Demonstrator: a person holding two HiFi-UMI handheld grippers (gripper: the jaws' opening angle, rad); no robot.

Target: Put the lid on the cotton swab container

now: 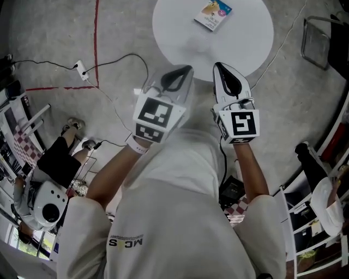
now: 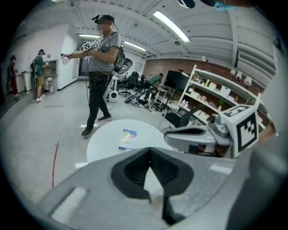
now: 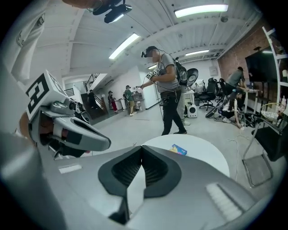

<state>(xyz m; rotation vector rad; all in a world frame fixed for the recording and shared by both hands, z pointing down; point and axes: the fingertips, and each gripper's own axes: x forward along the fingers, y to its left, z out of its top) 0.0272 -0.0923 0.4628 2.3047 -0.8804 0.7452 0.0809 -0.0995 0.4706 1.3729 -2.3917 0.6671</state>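
Note:
A round white table [image 1: 245, 38] stands in front of me, and the only thing on it is a small, flat, colourful pack [image 1: 212, 13]. The same pack [image 2: 128, 138] lies mid-table in the left gripper view and shows as a small pack [image 3: 179, 149] in the right gripper view. I see no separate lid anywhere. My left gripper [image 1: 185, 68] and right gripper [image 1: 218, 65] hover side by side at the table's near edge, short of the pack. The left gripper [image 2: 149, 151] has its tips together with nothing between them. The right gripper [image 3: 141, 147] is likewise shut and empty.
A person wearing a headset [image 2: 101, 67] stands just beyond the table. Shelving [image 2: 216, 99] and office chairs line the right side. A metal chair [image 1: 319, 38] stands right of the table. Cables and a red tape line [image 1: 97, 38] cross the floor at left, where a person [image 1: 46, 180] sits.

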